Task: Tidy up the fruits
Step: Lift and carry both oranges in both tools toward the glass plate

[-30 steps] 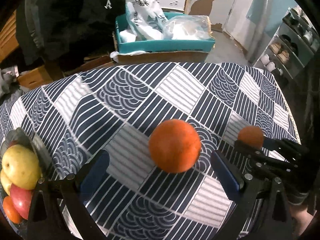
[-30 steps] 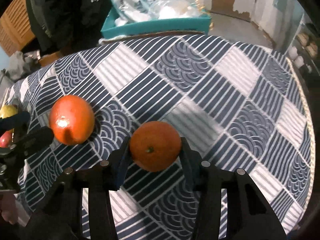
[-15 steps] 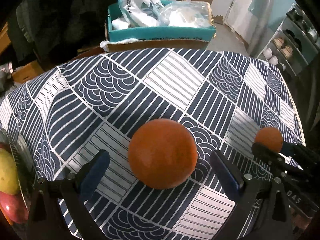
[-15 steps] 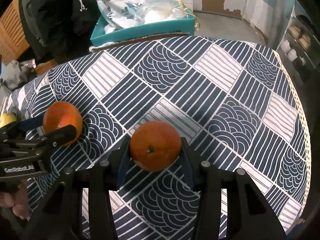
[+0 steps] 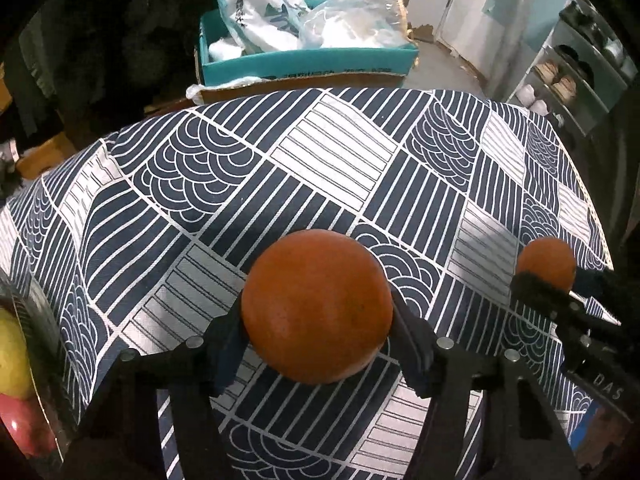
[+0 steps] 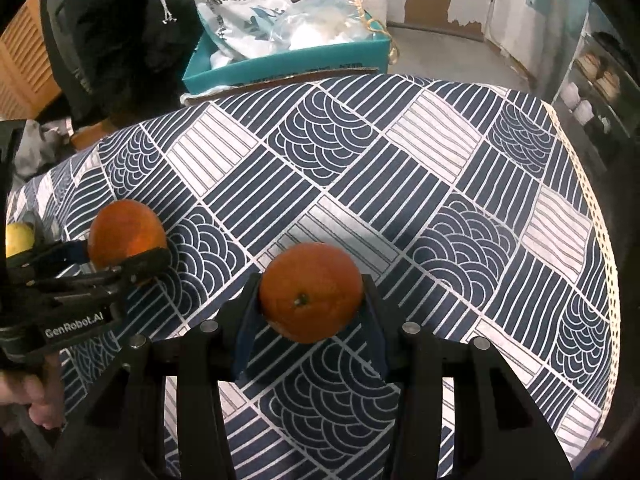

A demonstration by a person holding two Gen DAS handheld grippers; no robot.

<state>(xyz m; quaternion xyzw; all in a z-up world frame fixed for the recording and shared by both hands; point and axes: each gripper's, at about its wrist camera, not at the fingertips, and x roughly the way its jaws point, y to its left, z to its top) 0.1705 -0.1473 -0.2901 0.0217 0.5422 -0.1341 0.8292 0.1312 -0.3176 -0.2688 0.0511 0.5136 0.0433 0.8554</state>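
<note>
My left gripper point(image 5: 318, 328) is shut on a large orange point(image 5: 316, 306) over the patterned tablecloth point(image 5: 336, 160). The same orange point(image 6: 126, 236) and the left gripper point(image 6: 124, 260) show at the left of the right wrist view. My right gripper point(image 6: 310, 304) is shut on a smaller orange point(image 6: 311, 291) with its stem end facing the camera. That orange point(image 5: 546, 263) and the right gripper point(image 5: 556, 286) appear at the right of the left wrist view. A bowl point(image 5: 44, 320) at the far left holds a yellow fruit point(image 5: 12, 354) and a red fruit point(image 5: 24, 424).
A teal cardboard box point(image 5: 308, 62) full of white plastic bags stands beyond the table's far edge. A shelf with shoes point(image 5: 560, 80) is at the right. The table's right edge has a cream trim point(image 6: 592, 216). Dark clothing hangs at the back left.
My left gripper has closed its jaws on the large orange, which sat between open fingers before. The right gripper has stayed shut on its orange and risen a little.
</note>
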